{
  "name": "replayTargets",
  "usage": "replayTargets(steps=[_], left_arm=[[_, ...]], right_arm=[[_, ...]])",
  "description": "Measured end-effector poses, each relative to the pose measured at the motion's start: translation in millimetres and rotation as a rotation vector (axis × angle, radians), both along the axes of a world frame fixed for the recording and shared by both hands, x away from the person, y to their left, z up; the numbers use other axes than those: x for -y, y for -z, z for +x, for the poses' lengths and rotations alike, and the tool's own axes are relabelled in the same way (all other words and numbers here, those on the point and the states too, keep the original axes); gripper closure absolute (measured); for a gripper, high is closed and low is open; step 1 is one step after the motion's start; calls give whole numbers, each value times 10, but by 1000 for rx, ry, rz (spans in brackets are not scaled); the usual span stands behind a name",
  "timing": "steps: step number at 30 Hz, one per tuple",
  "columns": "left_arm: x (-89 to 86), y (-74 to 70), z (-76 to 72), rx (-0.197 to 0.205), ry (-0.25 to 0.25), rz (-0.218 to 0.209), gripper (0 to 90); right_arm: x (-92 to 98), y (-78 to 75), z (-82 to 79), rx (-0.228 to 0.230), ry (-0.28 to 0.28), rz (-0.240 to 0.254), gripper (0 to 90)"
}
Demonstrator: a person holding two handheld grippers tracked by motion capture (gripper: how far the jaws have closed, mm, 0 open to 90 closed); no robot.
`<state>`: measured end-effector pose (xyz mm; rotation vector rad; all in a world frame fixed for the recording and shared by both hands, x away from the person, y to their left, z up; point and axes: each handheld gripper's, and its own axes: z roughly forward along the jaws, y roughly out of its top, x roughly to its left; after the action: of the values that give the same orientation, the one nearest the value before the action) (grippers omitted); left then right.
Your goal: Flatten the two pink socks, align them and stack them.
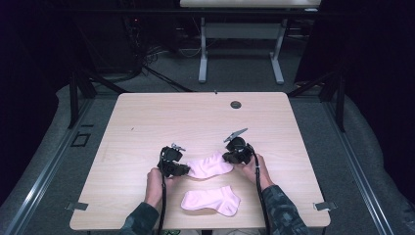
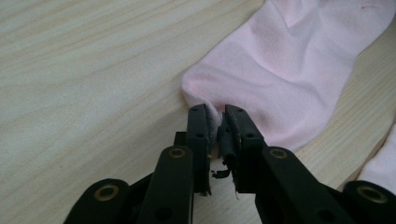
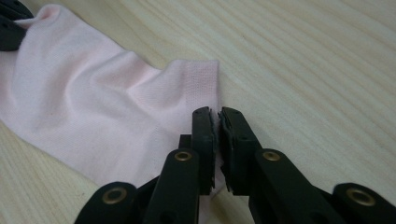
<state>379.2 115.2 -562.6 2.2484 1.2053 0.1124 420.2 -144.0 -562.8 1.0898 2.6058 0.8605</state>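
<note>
Jaws pinching pink sock (image 1: 210,165) ends, second sock (image 1: 210,201) nearby

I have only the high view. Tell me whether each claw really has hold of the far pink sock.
Observer: The left claw is shut on the far sock; its own view shows a fold of the toe end pinched between the jaws.
Operator: Now report on the right one.
Observer: The right claw is shut on that sock's cuff edge, jaws nearly together with pink cloth just visible in the gap.
Operator: Describe how the cloth lies between them.
Observer: It rests on the table, softly wrinkled, not pulled taut.
</note>
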Motion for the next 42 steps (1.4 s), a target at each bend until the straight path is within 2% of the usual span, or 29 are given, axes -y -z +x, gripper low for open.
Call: replayTargets(steps=[2, 9, 13, 14, 16, 22, 23, 27, 36, 42], left_arm=[[-9, 8, -1, 4, 6, -6, 867], [-18, 23, -23, 32, 19, -12, 889], [-32, 20, -30, 25, 16, -19, 891], [-35, 11, -20, 16, 19, -18, 892], [-43, -36, -6, 17, 17, -16, 892], [-75, -246, -66, 50, 29, -36, 892], [-73, -267, -82, 51, 27, -43, 892], [-97, -381, -158, 65, 39, -59, 892], [-145, -532, -352, 87, 66, -102, 892], [-173, -609, -507, 95, 90, -116, 892]], right_arm=[[2, -1, -20, 7, -1, -8, 848], [20, 11, -103, -5, 32, 29, 857], [33, 5, -137, -6, 36, 33, 863], [29, 7, -152, -8, 48, 51, 864], [39, -22, -175, 2, 44, 34, 866], [81, -257, -313, 43, 56, 48, 867], [92, -299, -337, 52, 52, 36, 866], [113, -409, -443, 65, 64, 43, 866], [199, -596, -704, 82, 71, 75, 866], [232, -693, -907, 93, 59, 74, 864]])
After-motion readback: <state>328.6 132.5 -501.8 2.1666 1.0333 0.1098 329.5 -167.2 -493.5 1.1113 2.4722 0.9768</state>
